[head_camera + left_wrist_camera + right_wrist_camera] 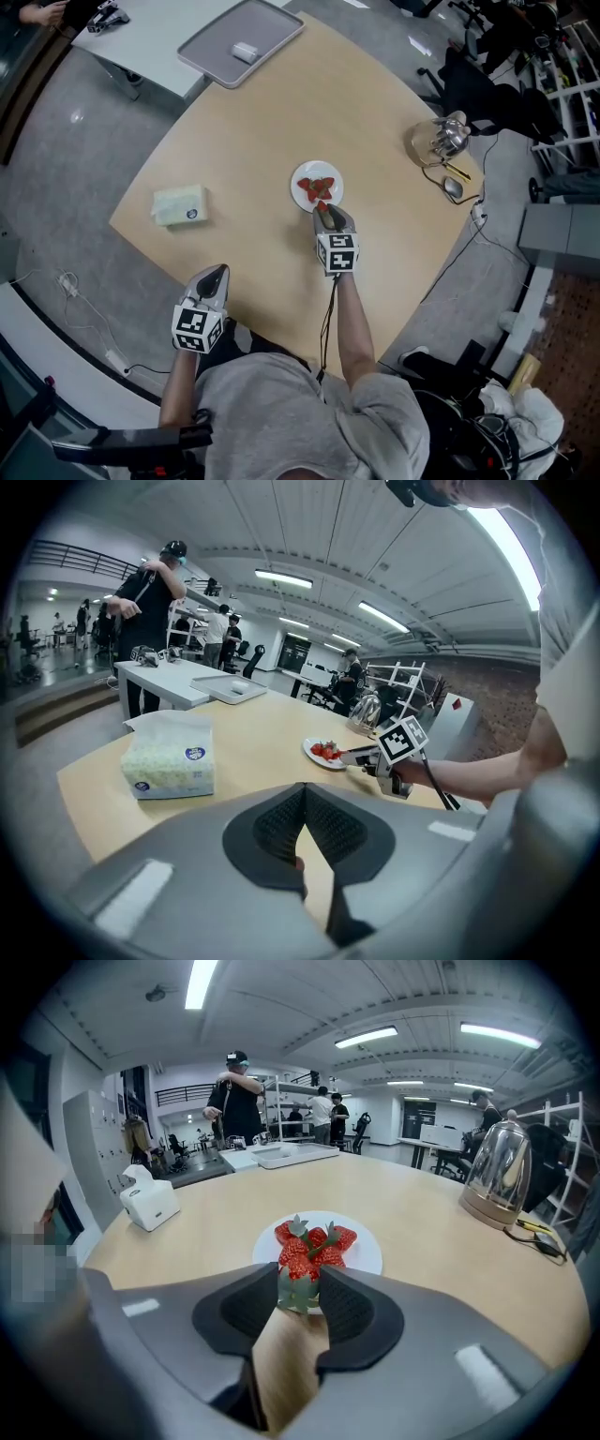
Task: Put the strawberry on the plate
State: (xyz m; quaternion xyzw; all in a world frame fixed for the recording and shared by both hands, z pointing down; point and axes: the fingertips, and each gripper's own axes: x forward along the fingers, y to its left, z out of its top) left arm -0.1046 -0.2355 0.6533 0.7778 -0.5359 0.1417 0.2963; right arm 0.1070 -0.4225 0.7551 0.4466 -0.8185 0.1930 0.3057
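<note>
Near the middle of the pale wooden surface (244, 141) sits a small round white plate (317, 185) with a few other red strawberries (314, 187) lying close together on it. At the plate's near rim, the right gripper (326, 214) points forward and down. Its dark ribbed jaws stand partly apart and are closed on a red strawberry with a green leafy cap (295, 1258). In the right gripper view the leaves face the camera and the red tip points towards the plate. The fruit is pinched from both sides, just in front of the pile. Whether it touches the plate or the berries already there cannot be told.

The left gripper (211, 286) is well apart from the plate, over the surface's near edge beside the person's body. In its own view the jaws meet at the tips with nothing between them.

A soft pale-green tissue pack (181, 204) lies on the surface to the left of the plate. A clear glass dome (441, 139) stands near the far right edge. A flat grey rectangular tray (242, 42) rests on a separate white table beyond.
</note>
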